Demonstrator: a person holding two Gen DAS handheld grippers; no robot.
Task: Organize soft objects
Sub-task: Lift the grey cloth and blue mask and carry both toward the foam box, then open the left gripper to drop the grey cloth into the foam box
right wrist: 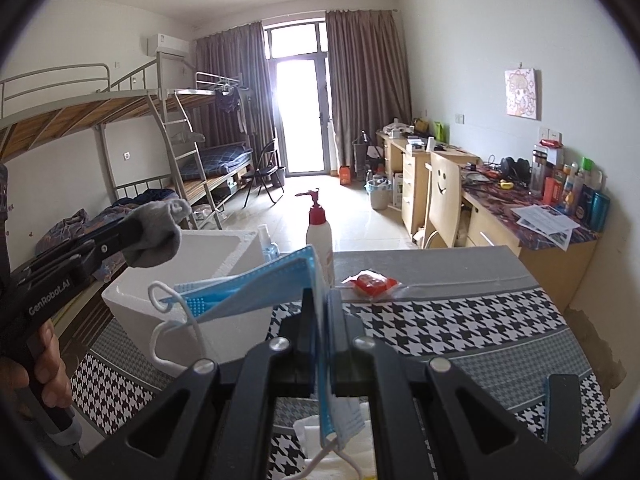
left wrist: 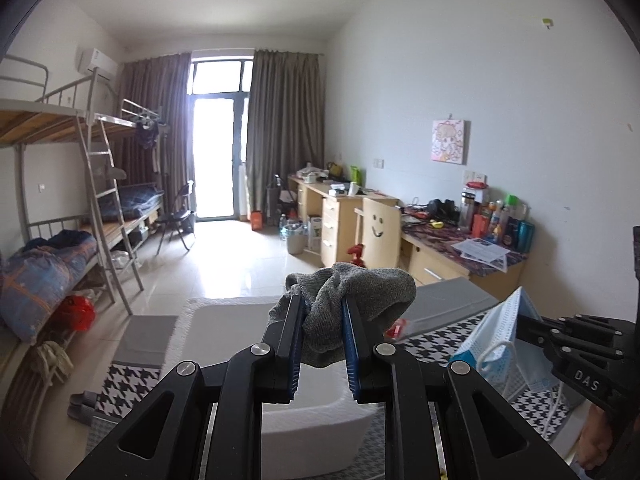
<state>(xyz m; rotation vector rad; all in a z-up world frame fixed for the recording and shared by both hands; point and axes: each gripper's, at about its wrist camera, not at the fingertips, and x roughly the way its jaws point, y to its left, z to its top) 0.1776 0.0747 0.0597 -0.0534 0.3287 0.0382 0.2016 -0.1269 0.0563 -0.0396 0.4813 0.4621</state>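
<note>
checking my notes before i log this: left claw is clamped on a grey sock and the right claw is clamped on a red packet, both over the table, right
Not quite. The right claw is clamped on a blue face mask, not the red packet, which lies loose on the table; the right wrist view shows this. The left claw does grip the grey sock.

Left gripper (left wrist: 322, 320): black angular linkage arms, silver round pivot screws, blue pads lining the fingers (left wrist: 352, 344).
Right gripper (right wrist: 322, 312): same black frame, silver screws.
Markings: white "GenRobot.AI" and "DAS" lettering on the sides.
</note>
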